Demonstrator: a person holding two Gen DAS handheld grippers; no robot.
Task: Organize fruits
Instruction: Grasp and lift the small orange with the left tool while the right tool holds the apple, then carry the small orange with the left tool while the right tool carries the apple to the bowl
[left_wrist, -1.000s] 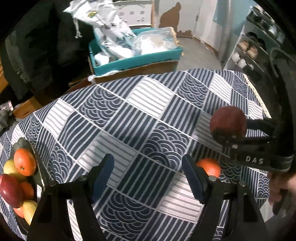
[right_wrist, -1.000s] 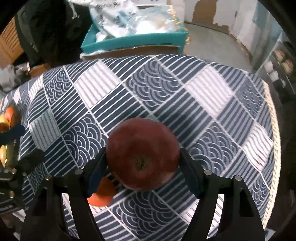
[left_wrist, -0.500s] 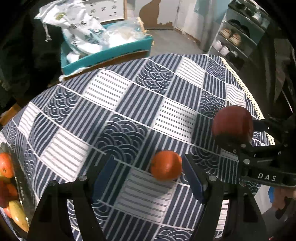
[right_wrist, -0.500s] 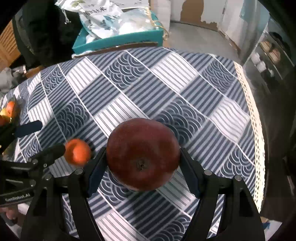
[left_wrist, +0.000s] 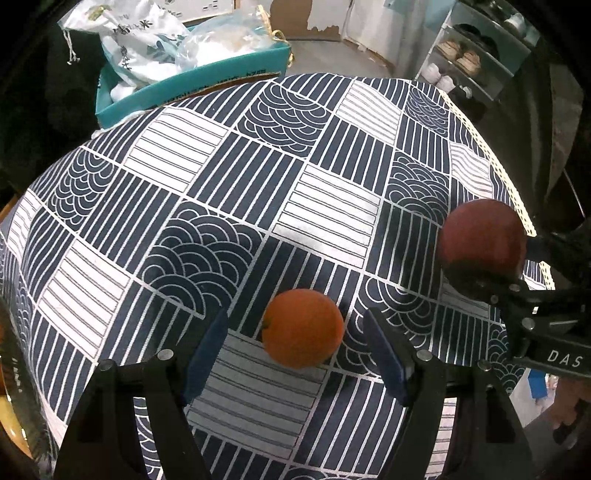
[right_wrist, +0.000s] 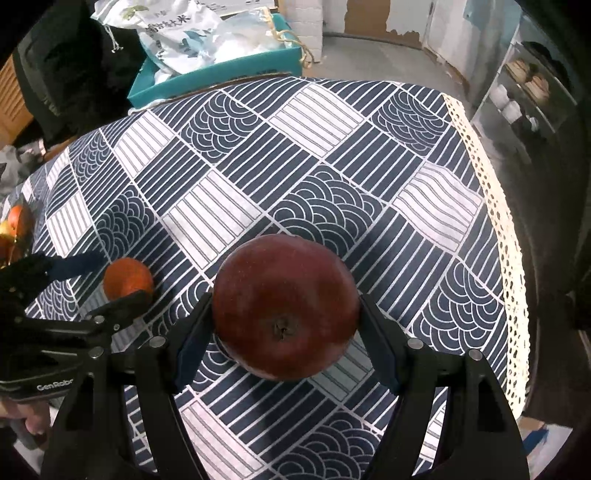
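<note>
We see 2 sharp fisheye views, evenly lit from above, with heavy barrel bending and black corners. The orange (left_wrist: 302, 328) throws a soft shadow on the tablecloth (left_wrist: 229, 177); faint sheen marks the apple (right_wrist: 284, 314). The background stays dim.

Desk (left_wrist: 229, 206) covered by navy-white patchwork cloth (right_wrist: 317, 155), stripes plus wave arcs, cream lace trim on right edge. Orange (left_wrist: 303, 328) sits straight on cloth, near front. Far left edge: dish of fruit (right_wrist: 14, 229), mostly cut off, probably oranges. Teal box (left_wrist: 192, 85) just past far edge, likely not on desk.
</note>
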